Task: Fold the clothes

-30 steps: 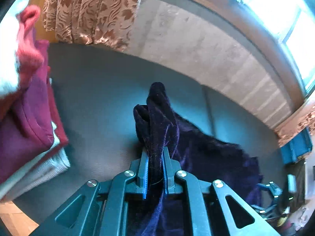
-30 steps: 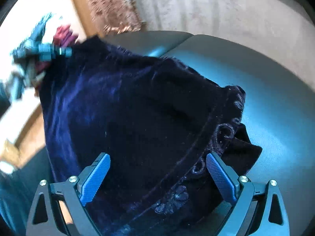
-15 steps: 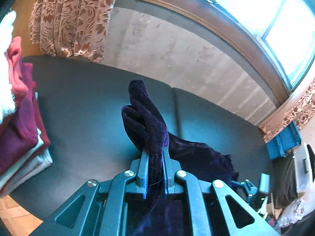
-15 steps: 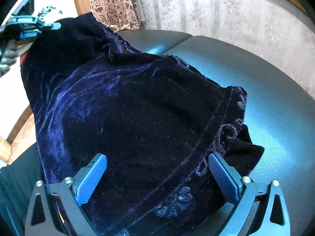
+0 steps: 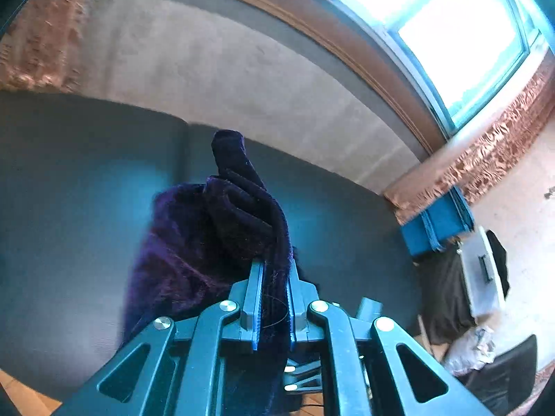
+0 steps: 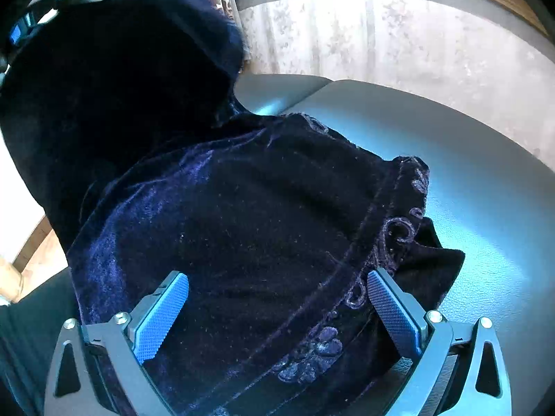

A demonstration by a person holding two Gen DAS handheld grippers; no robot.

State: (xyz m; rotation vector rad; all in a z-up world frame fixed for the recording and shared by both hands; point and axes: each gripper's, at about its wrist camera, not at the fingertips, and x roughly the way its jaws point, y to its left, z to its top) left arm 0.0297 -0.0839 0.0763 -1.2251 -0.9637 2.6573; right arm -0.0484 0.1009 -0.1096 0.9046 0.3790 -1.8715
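Left tool [image 5: 273, 298] swung rightward, velvet garment [image 5: 222, 228] clamped, raised.

Raised velvet garment [image 6: 242, 225] blocks leftward; gray cushion [image 6: 485, 208] lies bare rightward.

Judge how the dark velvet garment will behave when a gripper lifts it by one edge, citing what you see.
Probably floppy: the garment sags in folds from the shut left gripper. Likely rather heavy for cloth, since the pile looks thick and its trimmed hem bunches. Its sheen hints it may slide on the smooth table.
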